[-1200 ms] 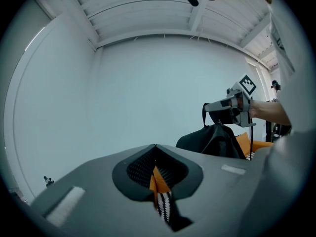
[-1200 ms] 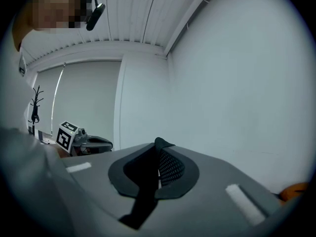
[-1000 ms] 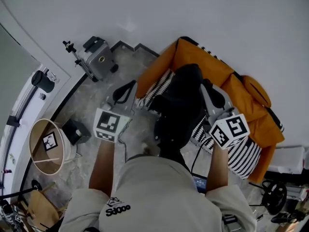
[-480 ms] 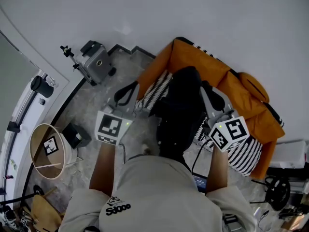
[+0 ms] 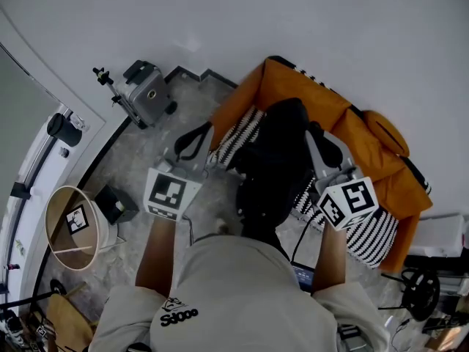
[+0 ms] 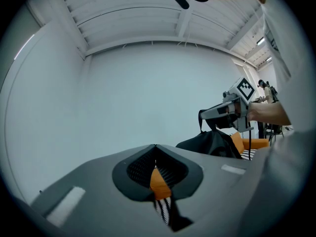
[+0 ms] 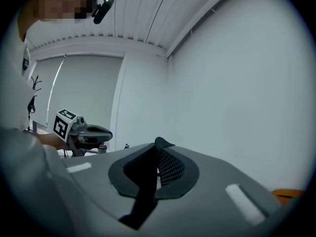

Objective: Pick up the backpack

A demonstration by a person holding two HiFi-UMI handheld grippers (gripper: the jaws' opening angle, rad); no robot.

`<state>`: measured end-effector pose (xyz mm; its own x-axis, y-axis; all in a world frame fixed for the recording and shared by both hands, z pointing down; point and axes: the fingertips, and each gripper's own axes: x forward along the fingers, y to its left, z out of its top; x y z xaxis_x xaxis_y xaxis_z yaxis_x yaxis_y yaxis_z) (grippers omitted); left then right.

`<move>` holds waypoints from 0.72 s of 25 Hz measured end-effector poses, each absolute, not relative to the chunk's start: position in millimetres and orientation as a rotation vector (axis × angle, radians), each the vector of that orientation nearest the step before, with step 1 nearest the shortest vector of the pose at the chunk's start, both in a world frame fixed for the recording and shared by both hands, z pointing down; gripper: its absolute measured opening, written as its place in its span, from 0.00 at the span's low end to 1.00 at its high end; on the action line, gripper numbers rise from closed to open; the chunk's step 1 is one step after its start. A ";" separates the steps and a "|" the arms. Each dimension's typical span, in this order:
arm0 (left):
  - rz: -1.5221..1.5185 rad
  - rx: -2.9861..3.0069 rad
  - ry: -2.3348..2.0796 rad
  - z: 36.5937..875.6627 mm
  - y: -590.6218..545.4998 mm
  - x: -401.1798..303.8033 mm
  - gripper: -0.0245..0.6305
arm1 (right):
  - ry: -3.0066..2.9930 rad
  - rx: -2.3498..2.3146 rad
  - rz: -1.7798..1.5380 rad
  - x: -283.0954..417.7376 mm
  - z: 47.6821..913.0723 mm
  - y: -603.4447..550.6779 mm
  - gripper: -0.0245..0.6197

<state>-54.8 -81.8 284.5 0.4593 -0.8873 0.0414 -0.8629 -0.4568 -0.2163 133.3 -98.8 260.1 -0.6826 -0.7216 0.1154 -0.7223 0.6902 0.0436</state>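
Right gripper (image 7: 159,144) jaws pinch the strap (image 7: 143,191) between them; backpack (image 6: 212,144) hangs below; left gripper (image 6: 155,149) jaws closed, empty; the single thin pinch may slip, dropping it.

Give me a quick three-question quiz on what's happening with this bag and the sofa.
1. Fill in: the black backpack hangs by its strap from the ____ gripper.
2. True or false: the backpack lies flat on the floor.
3. The sofa under it is: A) blue B) orange C) green

Key:
1. right; the right gripper is shut on the strap.
2. false; it is held up over the sofa.
3. B
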 end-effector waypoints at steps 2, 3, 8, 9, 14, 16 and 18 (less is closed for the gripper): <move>-0.223 -2.539 1.536 283.8 -80.5 -55.2 0.05 | -2.772 1.190 0.003 131.8 259.2 -98.6 0.04; -0.223 -2.539 1.536 283.8 -80.2 -55.6 0.05 | -2.771 1.191 0.003 131.1 258.9 -98.6 0.04; -0.224 -2.542 1.540 285.3 -81.9 -56.4 0.05 | -2.768 1.185 -0.001 129.3 260.5 -101.0 0.04; -0.225 -2.543 1.539 285.8 -81.9 -56.1 0.05 | -2.765 1.185 -0.004 129.0 260.9 -100.9 0.04; -0.225 -2.548 1.534 288.3 -81.9 -56.3 0.05 | -2.759 1.176 -0.025 124.9 263.2 -99.5 0.04; -0.226 -2.547 1.533 288.5 -82.7 -56.5 0.05 | -2.760 1.174 -0.031 124.1 262.9 -99.7 0.04; -0.225 -2.546 1.533 288.4 -83.2 -56.7 0.05 | -2.762 1.179 -0.032 124.6 262.2 -100.5 0.04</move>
